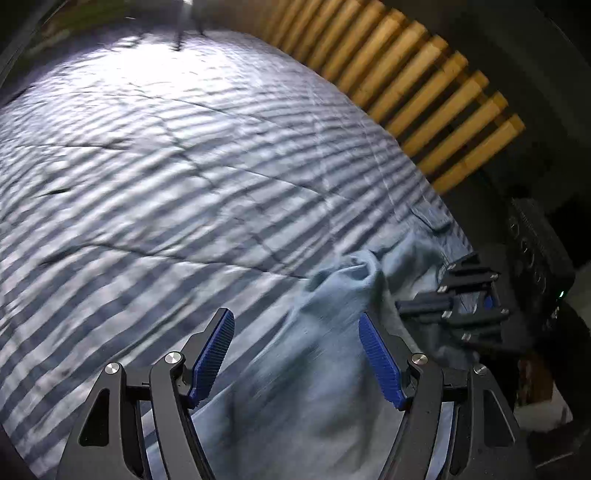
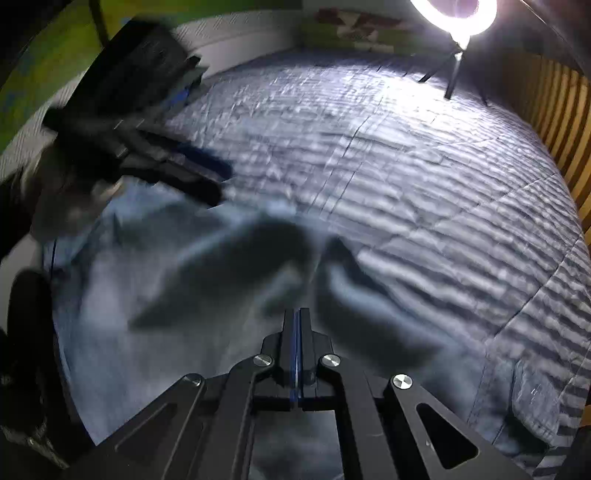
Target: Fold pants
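Light blue pants (image 1: pixel 332 369) lie crumpled on a striped bed (image 1: pixel 147 184). The left claw (image 1: pixel 296 354) gapes released above them; the right claw (image 2: pixel 297 314) is clenched empty. Only the right view shows a ring lamp (image 2: pixel 458 14).

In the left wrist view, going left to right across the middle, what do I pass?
Striped bedcover → bunched light blue pants → the right tongs, seen from the side → a dark box with a small green light at the far right edge.

Open left claw (image 1: pixel 296 334) above pants (image 1: pixel 332 369)
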A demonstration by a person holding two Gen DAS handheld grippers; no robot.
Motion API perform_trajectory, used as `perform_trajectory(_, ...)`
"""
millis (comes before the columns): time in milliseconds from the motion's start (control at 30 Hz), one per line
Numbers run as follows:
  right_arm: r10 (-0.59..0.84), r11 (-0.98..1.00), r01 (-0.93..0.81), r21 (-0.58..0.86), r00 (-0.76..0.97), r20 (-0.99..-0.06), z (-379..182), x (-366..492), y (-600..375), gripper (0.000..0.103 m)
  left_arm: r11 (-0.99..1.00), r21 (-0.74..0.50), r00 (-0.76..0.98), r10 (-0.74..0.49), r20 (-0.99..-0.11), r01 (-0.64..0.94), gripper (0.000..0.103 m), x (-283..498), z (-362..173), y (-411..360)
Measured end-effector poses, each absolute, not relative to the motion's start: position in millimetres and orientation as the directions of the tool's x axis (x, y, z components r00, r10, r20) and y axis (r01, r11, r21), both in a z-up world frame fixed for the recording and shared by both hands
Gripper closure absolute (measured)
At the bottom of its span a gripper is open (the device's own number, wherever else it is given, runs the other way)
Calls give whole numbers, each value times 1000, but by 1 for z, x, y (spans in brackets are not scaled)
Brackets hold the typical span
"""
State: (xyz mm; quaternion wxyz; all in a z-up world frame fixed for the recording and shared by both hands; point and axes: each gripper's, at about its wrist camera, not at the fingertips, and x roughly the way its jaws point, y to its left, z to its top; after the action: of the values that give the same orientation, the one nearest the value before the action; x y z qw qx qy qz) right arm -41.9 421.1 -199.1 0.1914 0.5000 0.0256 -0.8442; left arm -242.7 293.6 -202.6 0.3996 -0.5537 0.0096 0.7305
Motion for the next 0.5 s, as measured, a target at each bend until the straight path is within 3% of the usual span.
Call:
perform_trajectory(67,-295,-925,346,160,-384,-875,-213,-37,421,103,-673,-433,-45,569,-821,-600,39,-239,-211,301)
perform_trajectory(100,-301,-923,346,167,-383,-873,-216,-35,423,103,-662,-434,-29,567,-823,-611,68,-236,-214,306)
perform_trajectory(133,-313,-921,344,181,-383,-869,-216,-34,426,103,-656,-411,-30,551,-834,-633,86,-231,-216,311)
perform_trajectory(267,-318,-939,262,225,-402,-859,-198,-43,449,101,-625,-346,-67,538,-840,-700,86,-202,-210,316)
perform_trajectory(333,-328,-943,202,264,-440,-836,-178,-52,463,95,-615,-305,-104,538,-837,-727,87,-189,-205,316)
perform_trajectory(367,-337,-941,196,276,-462,-820,-168,-57,465,90,-600,-292,-108,540,-835,-745,87,-182,-203,317)
perform_trajectory(433,-359,-933,190,304,-502,-787,-149,-69,465,58,-592,-264,-117,527,-842,-762,87,-173,-204,321)
perform_trajectory(500,-386,-922,196,333,-496,-777,-142,-88,459,54,-593,-253,-114,511,-852,-764,87,-168,-209,324)
